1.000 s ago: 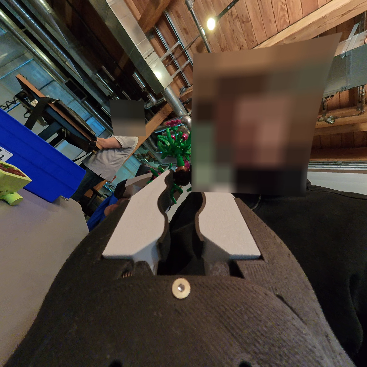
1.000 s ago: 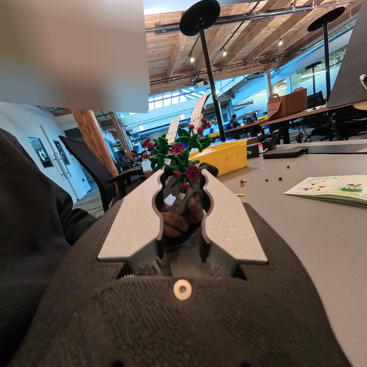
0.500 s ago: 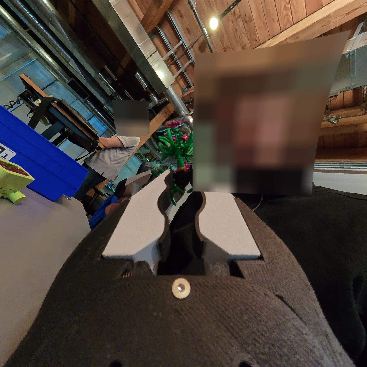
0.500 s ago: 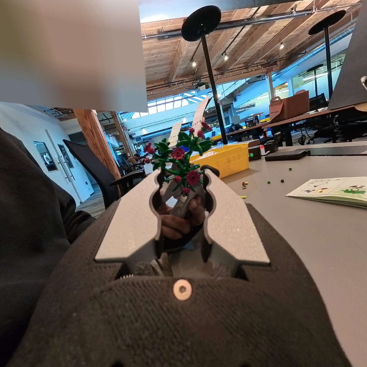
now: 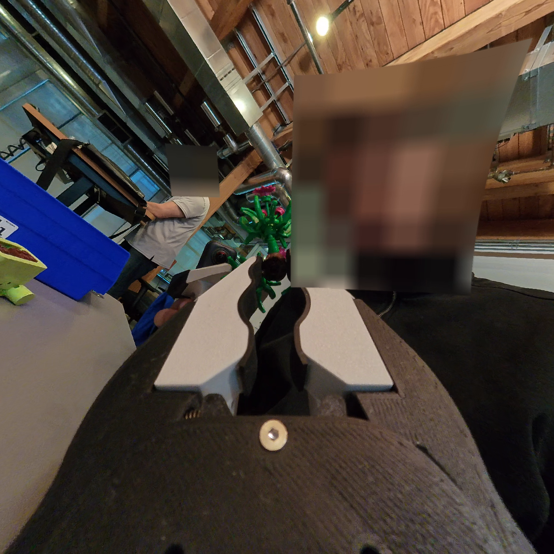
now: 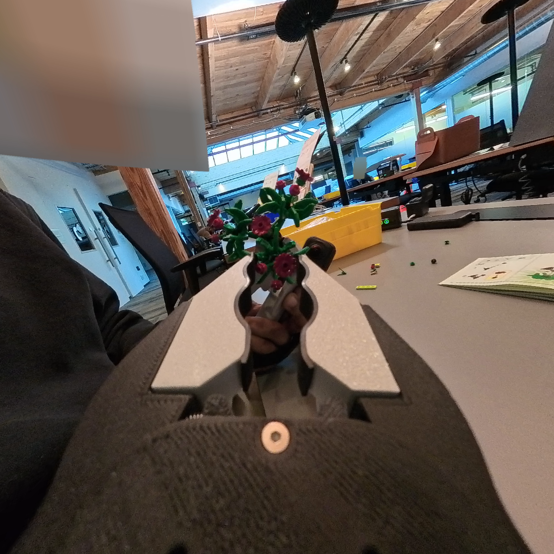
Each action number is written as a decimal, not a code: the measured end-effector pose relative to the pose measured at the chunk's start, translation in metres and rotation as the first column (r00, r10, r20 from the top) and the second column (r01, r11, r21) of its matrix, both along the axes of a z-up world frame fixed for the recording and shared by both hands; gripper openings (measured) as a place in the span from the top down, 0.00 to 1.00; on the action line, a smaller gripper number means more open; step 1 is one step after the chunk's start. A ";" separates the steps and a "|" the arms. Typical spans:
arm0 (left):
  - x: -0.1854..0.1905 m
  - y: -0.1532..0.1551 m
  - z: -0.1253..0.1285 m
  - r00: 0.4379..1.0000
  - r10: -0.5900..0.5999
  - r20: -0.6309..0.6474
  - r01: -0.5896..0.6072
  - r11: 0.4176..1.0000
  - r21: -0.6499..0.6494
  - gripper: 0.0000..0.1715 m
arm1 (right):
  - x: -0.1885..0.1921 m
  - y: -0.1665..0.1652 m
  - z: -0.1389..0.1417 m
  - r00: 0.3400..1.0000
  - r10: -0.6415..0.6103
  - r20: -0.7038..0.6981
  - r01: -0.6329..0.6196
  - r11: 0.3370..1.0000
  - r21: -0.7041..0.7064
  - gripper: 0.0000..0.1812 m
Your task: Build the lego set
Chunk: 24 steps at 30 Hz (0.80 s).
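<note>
A lego plant with green leaves and dark pink flowers is held up in the air in front of the person's dark sweater. In the left wrist view the plant rises from a brown round piece gripped at the tips of my left gripper; the right fingertip is hidden by a blur patch. My right gripper faces it, jaws apart, with the lower flowers between its tips. The left gripper's fingers and a hand show through the gap. The right gripper's fingers show left of the plant.
On the grey table lie an open instruction booklet, small loose pieces and a yellow bin. A blue bin and a lime-green lego piece stand on the left. A person in a grey shirt stands behind. Left and right tips are no more than a few centimetres apart.
Both grippers have shifted only slightly. The plant stays at the left gripper's tips, between the right gripper's tips.
</note>
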<state>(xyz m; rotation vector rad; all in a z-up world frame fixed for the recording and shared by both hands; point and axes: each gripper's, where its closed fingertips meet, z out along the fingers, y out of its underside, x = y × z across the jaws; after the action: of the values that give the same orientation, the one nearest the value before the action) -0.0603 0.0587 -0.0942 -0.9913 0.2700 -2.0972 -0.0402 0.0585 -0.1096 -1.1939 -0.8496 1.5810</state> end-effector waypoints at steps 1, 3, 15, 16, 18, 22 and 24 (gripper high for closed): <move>0.000 0.000 0.000 1.000 -0.001 0.001 0.001 1.000 -0.001 0.93 | 0.000 0.000 0.000 1.000 0.003 0.001 -0.003 1.000 -0.001 0.86; 0.001 0.001 0.000 1.000 0.004 -0.004 -0.004 1.000 -0.005 0.93 | 0.001 0.001 0.000 1.000 0.006 -0.002 -0.006 1.000 -0.010 0.86; 0.032 0.004 -0.016 0.970 0.054 -0.238 -0.055 0.998 0.006 0.91 | 0.006 0.011 -0.003 1.000 0.003 -0.017 -0.004 0.996 -0.089 0.93; 0.031 0.003 -0.016 0.971 0.054 -0.234 -0.054 0.999 0.006 0.91 | 0.005 0.011 -0.003 1.000 0.003 -0.010 -0.004 0.996 -0.084 0.93; 0.029 0.005 -0.015 0.974 0.055 -0.218 -0.057 0.998 -0.006 0.91 | 0.005 0.012 -0.003 1.000 -0.003 -0.007 0.002 0.997 -0.078 0.91; 0.026 0.007 -0.015 0.975 0.071 -0.211 -0.075 0.997 -0.009 0.91 | 0.010 0.016 0.000 1.000 -0.017 -0.024 0.016 0.997 -0.075 0.89; 0.025 0.008 -0.015 0.973 0.081 -0.215 -0.085 0.996 -0.011 0.91 | 0.011 0.015 0.000 1.000 -0.021 -0.008 0.020 0.999 -0.041 0.88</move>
<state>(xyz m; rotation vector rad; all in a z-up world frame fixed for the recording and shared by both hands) -0.0350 0.0670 -0.1094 -1.2228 0.3107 -1.9227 -0.0295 0.0737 -0.1095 -1.2204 -0.8011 1.5921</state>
